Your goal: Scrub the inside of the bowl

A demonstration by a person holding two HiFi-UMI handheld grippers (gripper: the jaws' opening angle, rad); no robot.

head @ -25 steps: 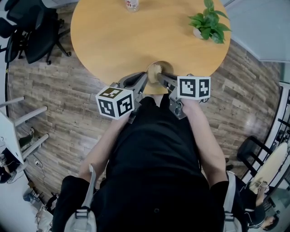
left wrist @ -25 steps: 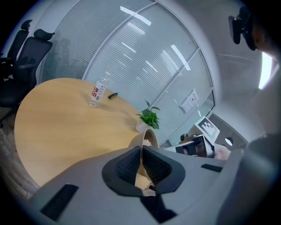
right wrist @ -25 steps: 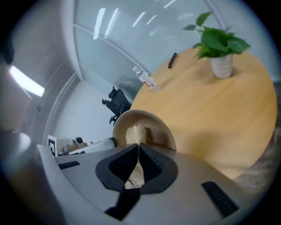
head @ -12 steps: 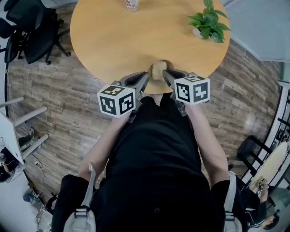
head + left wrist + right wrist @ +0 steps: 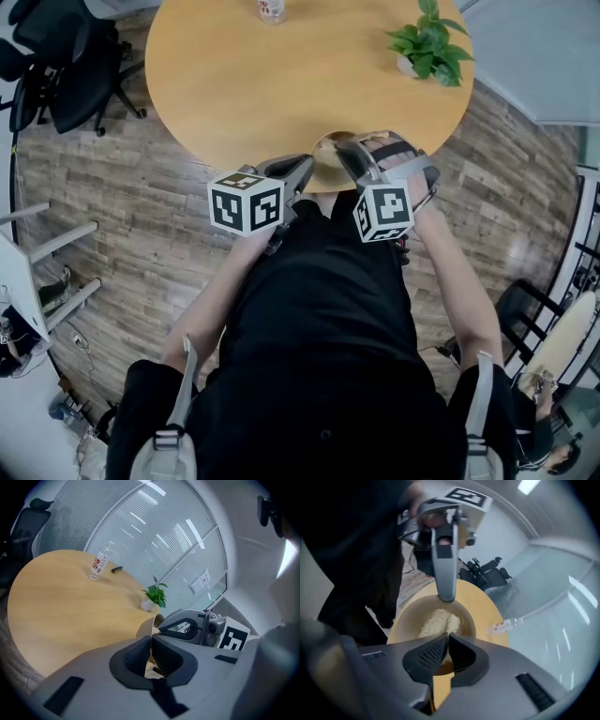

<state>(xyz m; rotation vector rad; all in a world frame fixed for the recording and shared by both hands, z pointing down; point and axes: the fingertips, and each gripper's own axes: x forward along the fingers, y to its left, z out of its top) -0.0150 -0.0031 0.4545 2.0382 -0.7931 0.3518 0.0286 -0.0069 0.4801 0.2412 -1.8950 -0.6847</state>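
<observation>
Tan bowl [image 5: 328,157]: one item, at the near edge of the round wooden table [image 5: 244,84], overhanging that edge toward me.

Position against the tongs:
- Left tongs [image 5: 307,167]: jaws clamped together on the bowl's rim at its left side. In the left gripper view the rim runs edge-on as a thin line pinched between the two ribbed pads.
- Right tongs [image 5: 447,646]: reach in over the right side of the rim, nose pointing down into the bowl. The jaws are pressed together on the near end of a scrub pad [image 5: 438,620], with a pale sliver of it showing between them.
- The two tongs stand opposite each other across the bowl. In the right gripper view the tip of the left tongs sits on the far rim, straight above the pad.

Appearance of the bowl: round and shallow, with a thin wall, matt tan inside and close in colour to the tabletop. I can make out no liquid or foam.

Appearance of the scrub pad: pale straw colour, fibrous, elongated, lying on the inner floor of the bowl and running from its middle up to my right jaws.

Other items on the table: a potted plant [image 5: 429,42] toward the far right edge and a clear bottle [image 5: 272,9] at the far edge, both well apart from the bowl.
</observation>
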